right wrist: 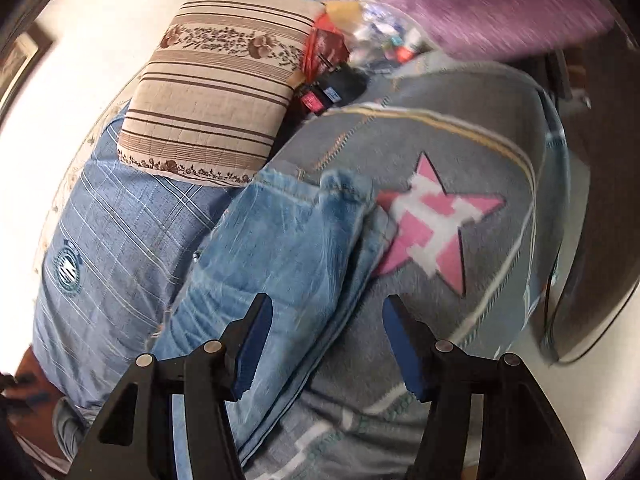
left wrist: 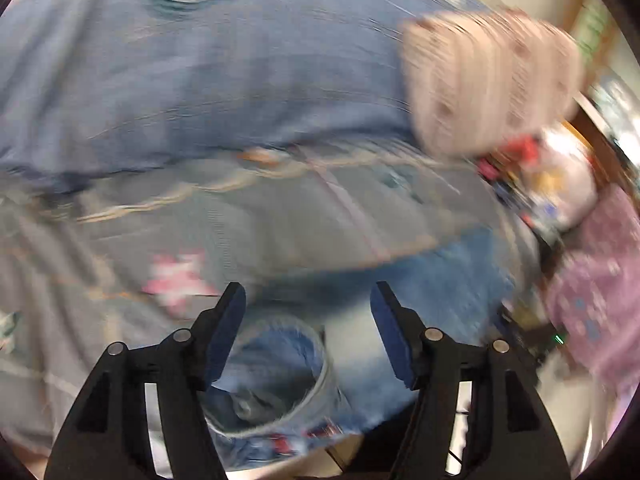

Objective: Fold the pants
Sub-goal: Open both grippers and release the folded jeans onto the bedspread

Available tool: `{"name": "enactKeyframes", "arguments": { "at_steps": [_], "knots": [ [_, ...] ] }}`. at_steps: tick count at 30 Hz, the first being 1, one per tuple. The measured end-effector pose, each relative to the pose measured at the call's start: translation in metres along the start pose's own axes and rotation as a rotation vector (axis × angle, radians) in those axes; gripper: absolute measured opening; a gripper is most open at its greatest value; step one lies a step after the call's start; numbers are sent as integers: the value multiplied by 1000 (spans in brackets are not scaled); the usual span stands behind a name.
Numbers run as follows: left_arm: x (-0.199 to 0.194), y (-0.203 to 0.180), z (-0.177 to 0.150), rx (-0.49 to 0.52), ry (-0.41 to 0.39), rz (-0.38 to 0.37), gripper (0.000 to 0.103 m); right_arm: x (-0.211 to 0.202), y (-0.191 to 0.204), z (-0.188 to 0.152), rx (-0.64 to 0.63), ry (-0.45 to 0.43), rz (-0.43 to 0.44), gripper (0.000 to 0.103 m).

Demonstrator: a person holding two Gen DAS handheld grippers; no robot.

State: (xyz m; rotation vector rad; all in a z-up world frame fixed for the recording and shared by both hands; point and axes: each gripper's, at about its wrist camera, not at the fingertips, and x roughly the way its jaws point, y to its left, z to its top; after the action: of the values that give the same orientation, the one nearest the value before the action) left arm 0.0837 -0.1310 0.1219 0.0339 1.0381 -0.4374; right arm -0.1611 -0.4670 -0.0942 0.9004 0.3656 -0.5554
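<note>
Light blue denim pants (right wrist: 280, 264) lie folded lengthwise on a grey blanket (right wrist: 460, 160) with a pink star. In the left wrist view the pants (left wrist: 420, 300) lie below and ahead of my left gripper (left wrist: 308, 300), with an open rounded end of the denim (left wrist: 276, 380) between its fingers. That view is motion-blurred. My left gripper is open and holds nothing. My right gripper (right wrist: 328, 312) is open and empty, hovering over the pants' right edge near the star.
A striped beige pillow (right wrist: 216, 92) and a blue checked pillow (right wrist: 116, 240) lie left of the pants. A purple blanket (right wrist: 460, 4) and small clutter (right wrist: 340, 76) sit at the far end. The bed edge drops off at right (right wrist: 580, 280).
</note>
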Motion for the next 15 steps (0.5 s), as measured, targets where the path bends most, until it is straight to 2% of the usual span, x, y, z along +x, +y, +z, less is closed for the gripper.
{"name": "enactKeyframes", "arguments": {
  "at_steps": [2, 4, 6, 9, 11, 13, 15],
  "knots": [
    [0, 34, -13, -88, 51, 91, 66, 7, 1, 3, -13, 5, -12, 60],
    [2, 79, -39, -193, 119, 43, 66, 10, -2, 4, 3, 22, -20, 60],
    [-3, 107, -62, -250, 133, 10, 66, 6, 1, 2, 3, 6, -59, 60],
    [-5, 131, -95, -305, 137, -107, 66, -10, 41, -11, -145, -2, 15, 60],
    [-2, 125, -96, -296, 133, -159, 66, -20, 76, -22, -296, -16, 78, 59],
    [3, 106, -87, -200, 130, -173, 66, -24, 84, -22, -309, -27, 84, 59],
    [13, 71, -72, -67, 125, -172, 66, -26, 74, -15, -250, -27, 37, 59]
  ]
}}
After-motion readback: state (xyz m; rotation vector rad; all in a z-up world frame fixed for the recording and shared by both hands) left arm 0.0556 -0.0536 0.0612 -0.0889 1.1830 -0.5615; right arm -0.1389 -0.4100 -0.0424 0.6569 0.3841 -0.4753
